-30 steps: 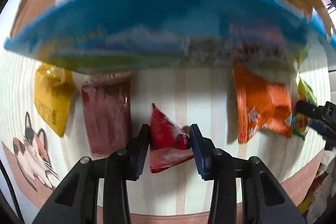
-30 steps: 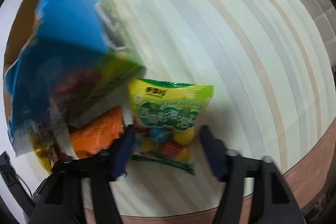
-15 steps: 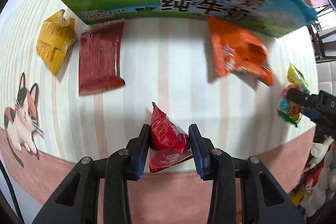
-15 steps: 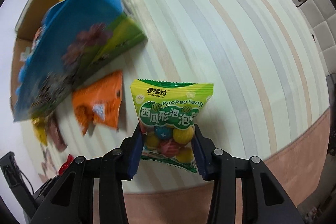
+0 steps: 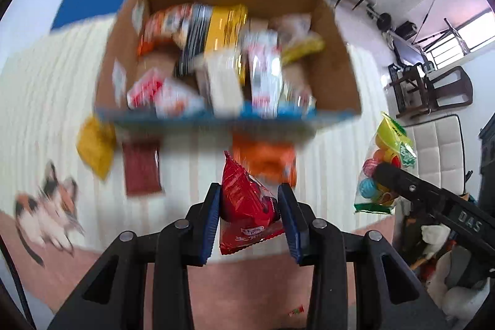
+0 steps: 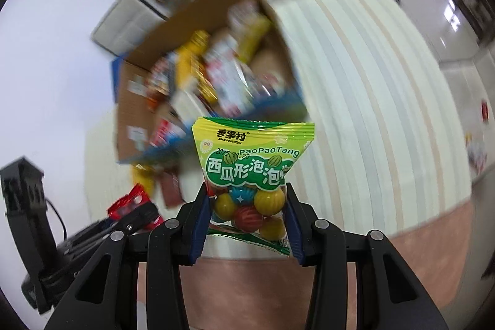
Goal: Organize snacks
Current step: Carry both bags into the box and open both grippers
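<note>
The green-and-yellow plastic candy bag (image 6: 252, 172) reads "PaoPaoTang", clenched in the right tongs (image 6: 246, 220), whose jaws have just been closing; the left tongs (image 5: 250, 220) pinch a small red foil packet (image 5: 247, 206).

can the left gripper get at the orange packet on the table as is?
Probably not. The left gripper is shut on a red packet and held above the table; the orange packet lies in the open, near the box.

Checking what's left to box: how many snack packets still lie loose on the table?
3: yellow packet, dark red packet beside it, orange packet in front of the cardboard box. More may hide behind the box.
</note>
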The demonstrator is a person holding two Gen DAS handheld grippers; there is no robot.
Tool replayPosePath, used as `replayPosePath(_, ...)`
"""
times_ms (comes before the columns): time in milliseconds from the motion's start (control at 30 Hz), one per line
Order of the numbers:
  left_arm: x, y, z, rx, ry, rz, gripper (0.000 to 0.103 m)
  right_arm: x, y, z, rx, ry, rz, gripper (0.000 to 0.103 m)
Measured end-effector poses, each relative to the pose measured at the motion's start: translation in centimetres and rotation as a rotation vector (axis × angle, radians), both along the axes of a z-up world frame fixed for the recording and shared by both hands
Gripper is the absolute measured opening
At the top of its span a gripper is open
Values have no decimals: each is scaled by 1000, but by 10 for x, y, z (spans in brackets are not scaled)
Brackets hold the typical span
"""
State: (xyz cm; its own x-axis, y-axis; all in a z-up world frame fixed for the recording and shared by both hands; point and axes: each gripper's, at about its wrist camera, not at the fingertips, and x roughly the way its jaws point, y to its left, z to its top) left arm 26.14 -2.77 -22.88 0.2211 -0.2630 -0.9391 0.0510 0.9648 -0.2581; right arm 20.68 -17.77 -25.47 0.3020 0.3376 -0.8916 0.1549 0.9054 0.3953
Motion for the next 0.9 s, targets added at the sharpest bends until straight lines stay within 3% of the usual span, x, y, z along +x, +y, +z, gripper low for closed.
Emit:
replayPosePath(167, 45, 10, 31, 59, -63, -23, 35, 47, 17, 41, -85, -74, 87, 46)
replayPosePath(333, 100, 27, 21, 66, -26, -8, 35, 96, 17, 44, -167, -60, 135, 46)
replayPosePath(600, 166, 54, -25, 77, 107, 19, 35, 151, 17, -12, -262, 57, 156, 46)
replayPosePath(900, 186, 64, -62, 146, 197, 15, 36, 174, 18, -57, -266, 134, 137, 46)
